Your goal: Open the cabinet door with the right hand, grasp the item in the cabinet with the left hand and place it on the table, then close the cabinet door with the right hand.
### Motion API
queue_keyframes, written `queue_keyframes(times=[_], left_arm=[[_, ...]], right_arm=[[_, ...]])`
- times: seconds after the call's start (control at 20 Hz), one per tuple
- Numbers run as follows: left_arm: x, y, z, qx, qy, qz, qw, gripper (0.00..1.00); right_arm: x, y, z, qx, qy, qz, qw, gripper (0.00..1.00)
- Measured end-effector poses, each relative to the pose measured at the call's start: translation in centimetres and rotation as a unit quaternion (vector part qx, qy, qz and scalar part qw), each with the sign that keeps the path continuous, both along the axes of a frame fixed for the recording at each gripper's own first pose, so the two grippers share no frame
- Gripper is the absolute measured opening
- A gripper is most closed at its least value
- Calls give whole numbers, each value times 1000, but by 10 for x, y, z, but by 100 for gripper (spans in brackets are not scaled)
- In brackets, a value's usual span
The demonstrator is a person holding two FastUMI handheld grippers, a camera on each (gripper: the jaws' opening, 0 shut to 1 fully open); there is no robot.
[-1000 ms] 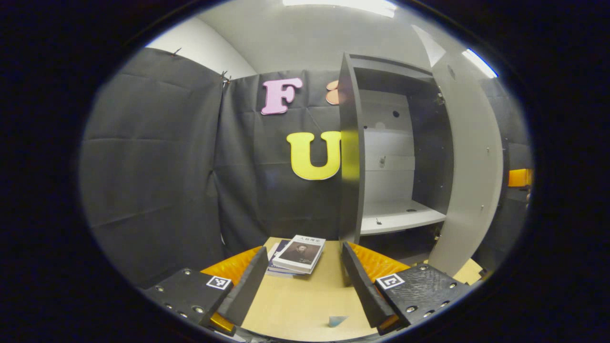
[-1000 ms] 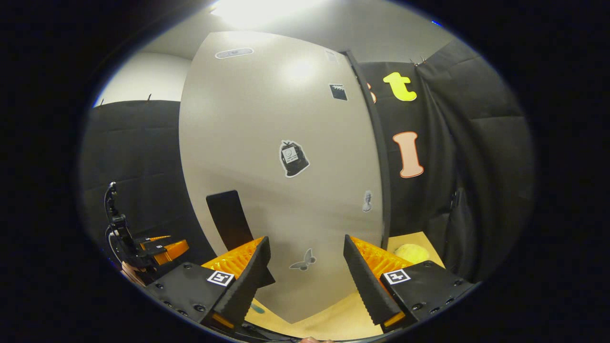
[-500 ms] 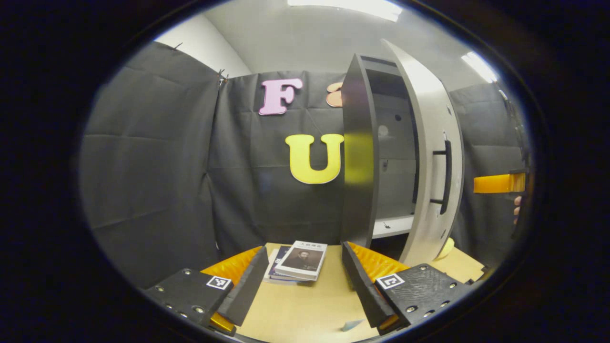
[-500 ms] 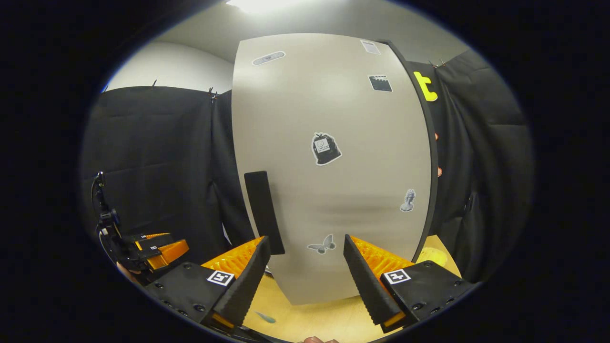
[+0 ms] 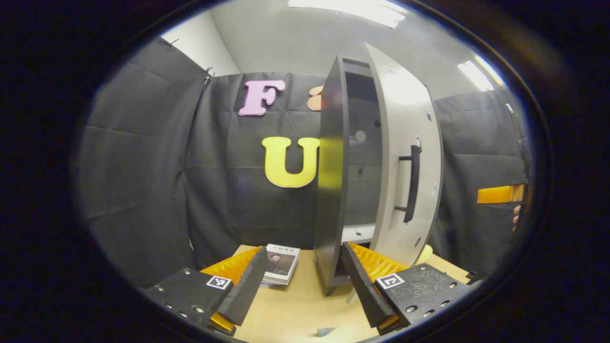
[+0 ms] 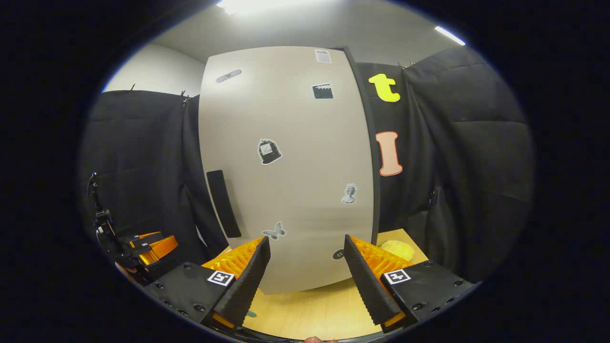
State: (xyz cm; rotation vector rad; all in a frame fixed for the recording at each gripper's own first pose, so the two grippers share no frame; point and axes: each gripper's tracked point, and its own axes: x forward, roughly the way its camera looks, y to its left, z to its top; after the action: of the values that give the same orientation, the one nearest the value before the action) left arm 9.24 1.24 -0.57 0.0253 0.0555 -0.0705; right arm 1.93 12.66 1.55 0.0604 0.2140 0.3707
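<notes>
Closing step in hand — cabinet door [image 6: 286, 166] not fully shut; my right claw [image 6: 307, 267], gaping and empty, must push it home — left claw [image 5: 305, 281] likewise apart

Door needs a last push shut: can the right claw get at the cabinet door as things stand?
Probably yes: the right claw is open and faces the cabinet door straight on, with nothing between them.

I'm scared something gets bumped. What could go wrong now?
The cabinet door is ajar, with a gap showing at its handle side. Without a last push from the right gripper, whose jaws are open, it may stay ajar. The left gripper sits close to the cabinet and the books, so a careless move could knock either.
</notes>
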Motion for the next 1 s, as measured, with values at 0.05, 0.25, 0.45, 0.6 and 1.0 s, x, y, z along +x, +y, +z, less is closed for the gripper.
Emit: queue_keyframes(times=[0.05,0.25,0.45,0.6,1.0], left_arm=[[-2,-13,9,-1,-12,-9,1000,94],[-11,-59,24,14,-34,-13,999,92],[-23,-95,20,-6,-24,-5,1000,93],[-38,-109,16,-12,-19,16,1000,94],[-78,-133,26,-3,-19,61,998,93]], right_arm=[[-1,-14,0,0,0,-7,1000,98],[-5,-71,3,8,-4,-31,999,92],[-11,-114,0,24,0,-42,999,98],[-19,-140,-10,22,8,-34,999,92],[-20,-166,-18,27,16,-3,999,98]])
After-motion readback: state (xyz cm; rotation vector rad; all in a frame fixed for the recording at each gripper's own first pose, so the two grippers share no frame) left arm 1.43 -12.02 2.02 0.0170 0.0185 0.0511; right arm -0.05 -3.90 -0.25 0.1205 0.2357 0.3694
